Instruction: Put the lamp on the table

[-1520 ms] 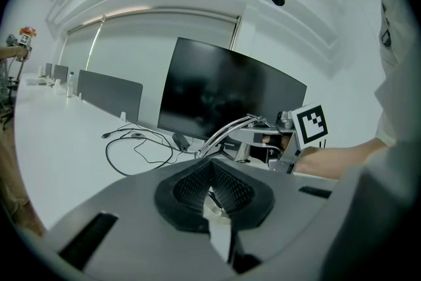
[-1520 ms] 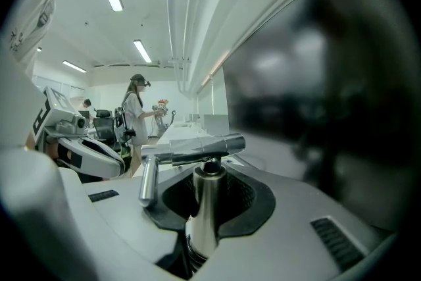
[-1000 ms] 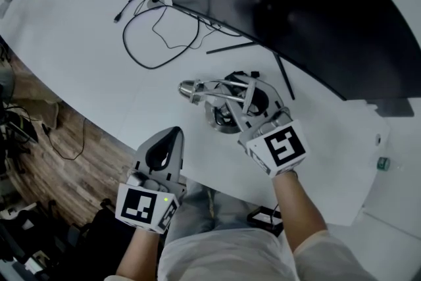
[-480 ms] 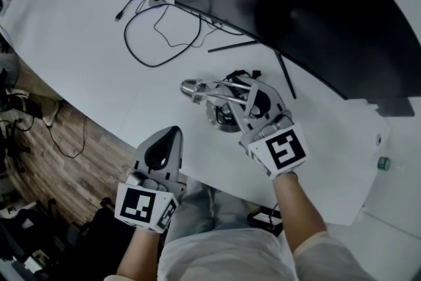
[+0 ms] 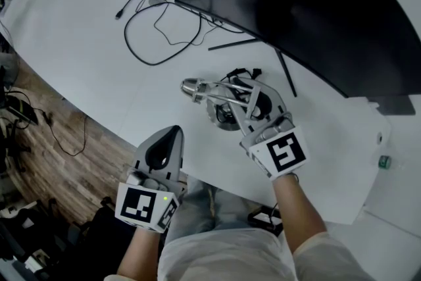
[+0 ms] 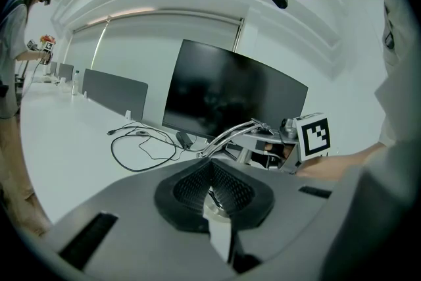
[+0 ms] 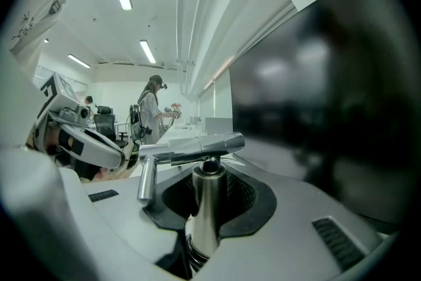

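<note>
White table (image 5: 85, 29): right gripper (image 7: 205, 194) clamps lamp (image 5: 194, 87) stem; left gripper (image 5: 172, 135) closed, empty, at edge.

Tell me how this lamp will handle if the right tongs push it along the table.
The lamp looks all metal, so probably stiff and heavy for its size. Its polished post may slip in the right tongs. The long arm reaching sideways past the round base could make it tip.

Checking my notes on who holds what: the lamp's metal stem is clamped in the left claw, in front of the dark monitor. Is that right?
Not quite: the right claw, not the left, clamps the metal stem of the lamp, as the right gripper view shows. The left claw is shut on nothing. The lamp is in front of the dark monitor.
</note>
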Motion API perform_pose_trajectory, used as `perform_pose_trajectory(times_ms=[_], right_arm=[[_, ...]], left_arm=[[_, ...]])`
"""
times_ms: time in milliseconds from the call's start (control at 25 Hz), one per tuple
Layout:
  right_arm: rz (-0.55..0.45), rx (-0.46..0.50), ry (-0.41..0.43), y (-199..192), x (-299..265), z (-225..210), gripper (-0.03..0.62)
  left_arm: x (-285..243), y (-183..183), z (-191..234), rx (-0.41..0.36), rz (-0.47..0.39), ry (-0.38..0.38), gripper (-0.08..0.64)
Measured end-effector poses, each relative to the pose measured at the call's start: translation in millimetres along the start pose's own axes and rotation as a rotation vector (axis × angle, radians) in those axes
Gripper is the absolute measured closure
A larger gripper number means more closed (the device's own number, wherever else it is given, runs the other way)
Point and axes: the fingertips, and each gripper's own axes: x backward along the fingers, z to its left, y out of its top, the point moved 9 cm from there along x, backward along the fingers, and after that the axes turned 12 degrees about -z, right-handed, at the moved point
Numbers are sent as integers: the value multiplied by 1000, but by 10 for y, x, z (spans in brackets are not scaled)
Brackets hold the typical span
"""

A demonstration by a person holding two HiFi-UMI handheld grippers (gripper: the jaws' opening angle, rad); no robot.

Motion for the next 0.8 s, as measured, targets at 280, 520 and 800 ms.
perform_pose_trajectory(times_ms=[280,520,800], right_arm=[[0,7,-3,-13,-1,0,515],[-1,12,-13,-23,3,10,514],[28,16,0,-67,6,23,417]], left_arm=[[3,-20,-38,0,1,-6,558],[26,-26,-68,1,-3,-8,558],[46,-16,-96,-2,-2,-12,558]])
